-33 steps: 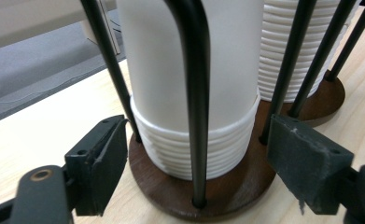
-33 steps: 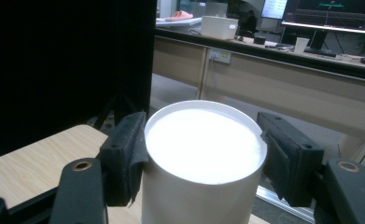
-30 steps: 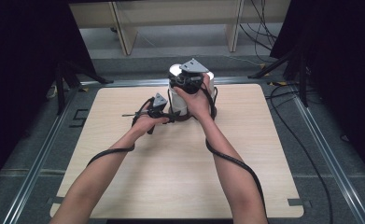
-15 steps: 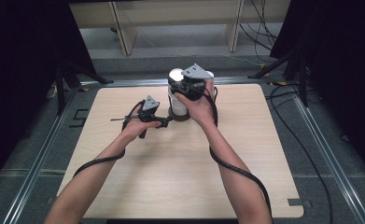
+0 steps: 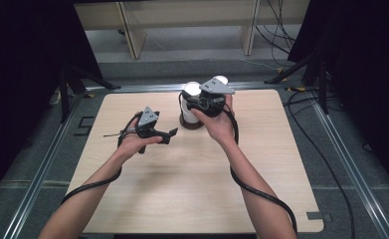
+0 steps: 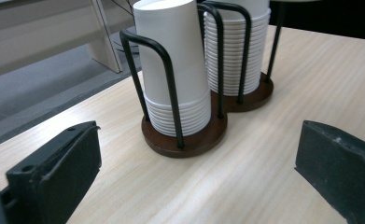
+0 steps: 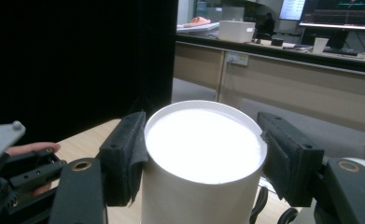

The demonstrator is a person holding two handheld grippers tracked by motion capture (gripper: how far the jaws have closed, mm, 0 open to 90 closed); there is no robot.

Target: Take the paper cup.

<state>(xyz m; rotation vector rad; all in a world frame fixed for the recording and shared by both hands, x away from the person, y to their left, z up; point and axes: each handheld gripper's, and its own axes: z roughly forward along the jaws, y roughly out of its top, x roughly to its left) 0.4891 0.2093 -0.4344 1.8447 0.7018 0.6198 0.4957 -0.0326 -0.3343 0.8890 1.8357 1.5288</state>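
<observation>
From the right gripper view we see what the high view hides: our right gripper (image 7: 203, 161) has its padded jaws pressed on the upturned white paper cup (image 7: 203, 154) topping the near stack. Our left gripper (image 6: 194, 186), jaws just opened wide with nothing between them, hovers off to the left of the rack, forearm angled inward. The black wire two-bay cup holder on round wooden bases (image 6: 185, 137), at the table's (image 5: 192, 189) far middle, carries nested white cup stacks.

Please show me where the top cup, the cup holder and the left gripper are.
Top cup (image 7: 203, 144): right gripper view, on its white upturned bottom.
Cup holder (image 6: 185, 142): left gripper view, on its brown base.
Left gripper (image 5: 168, 134): high view, between its open jaws.
</observation>
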